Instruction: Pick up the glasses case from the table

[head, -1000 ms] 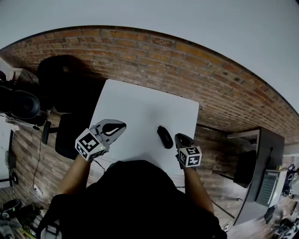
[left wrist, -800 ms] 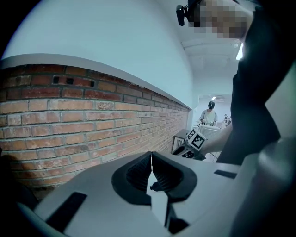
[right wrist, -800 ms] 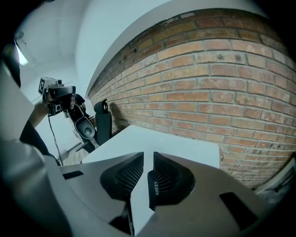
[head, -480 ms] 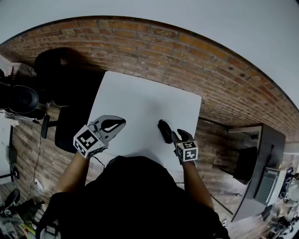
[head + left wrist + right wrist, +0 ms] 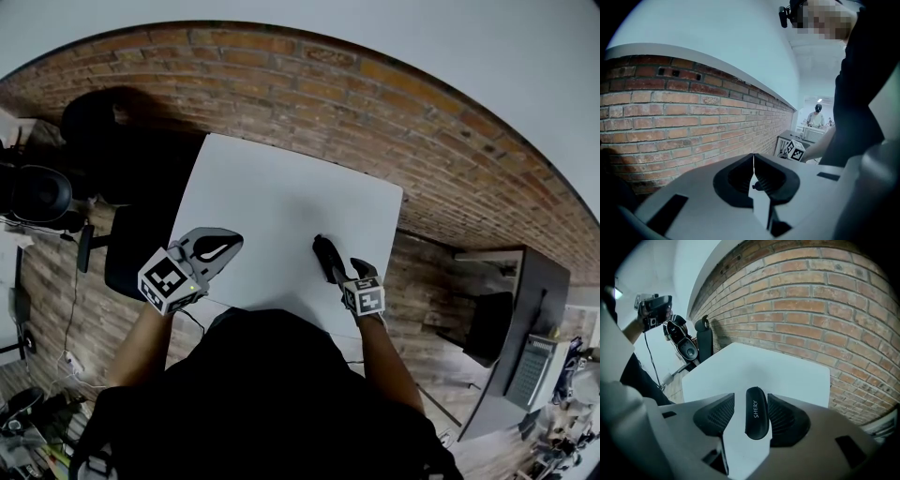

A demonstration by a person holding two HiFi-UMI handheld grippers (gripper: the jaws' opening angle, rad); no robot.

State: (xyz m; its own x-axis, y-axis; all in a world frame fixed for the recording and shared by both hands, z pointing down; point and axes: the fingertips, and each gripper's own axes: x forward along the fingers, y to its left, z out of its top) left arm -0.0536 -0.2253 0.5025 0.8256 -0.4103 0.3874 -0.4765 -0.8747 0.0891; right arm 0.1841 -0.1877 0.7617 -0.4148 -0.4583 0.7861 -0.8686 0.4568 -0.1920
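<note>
The black glasses case [image 5: 323, 253] with white lettering lies on the white table [image 5: 281, 187] near its right front edge. My right gripper [image 5: 339, 274] points steeply down over the case's near end. In the right gripper view the case [image 5: 756, 412] lies lengthwise between the two ribbed pads [image 5: 717, 417], and the jaws are opening. The case sits close to the right pad, with a gap on the left. My left gripper [image 5: 229, 246] hovers over the table's left front part, shut and empty; its jaws [image 5: 753, 165] meet in a thin line.
A brick wall [image 5: 820, 310] runs behind the table [image 5: 764, 362]. A black office chair [image 5: 122, 169] stands at the left, with camera gear [image 5: 37, 197] beyond it. A dark desk with equipment [image 5: 525, 319] stands at the right. Another person [image 5: 818, 115] is far off.
My right gripper has come down onto the glasses case and its jaws have spread to either side of it. The left gripper has barely moved.
</note>
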